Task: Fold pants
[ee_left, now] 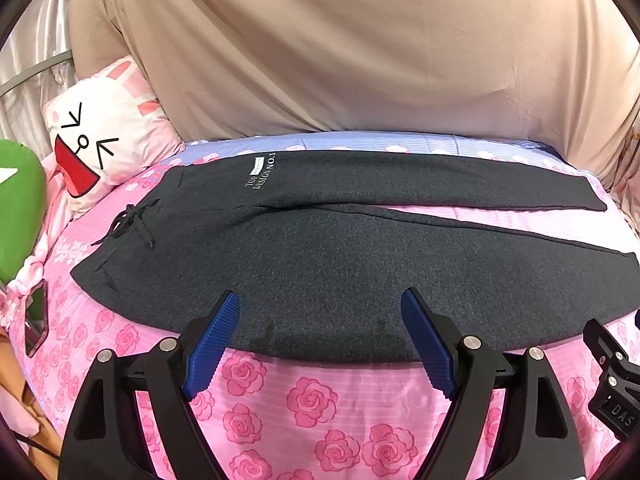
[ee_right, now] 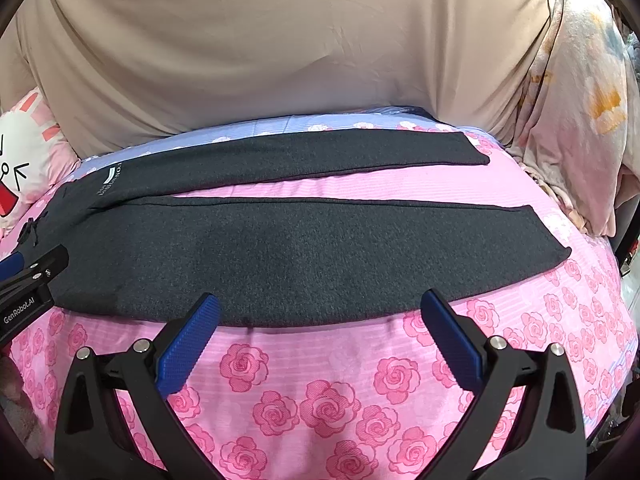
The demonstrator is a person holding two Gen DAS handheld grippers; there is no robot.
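Dark grey pants lie flat on a pink rose-print bedspread, waist with drawstring at the left, both legs spread to the right. They also show in the right wrist view. My left gripper is open and empty, its blue fingertips over the near edge of the pants by the thigh. My right gripper is open and empty over the near leg's lower edge. The right gripper's body shows in the left wrist view, and the left gripper's body in the right wrist view.
A white cartoon-face pillow and a green cushion lie at the left. A phone lies on the bedspread near the left edge. A beige sheet hangs behind the bed. A pale printed cloth hangs at the right.
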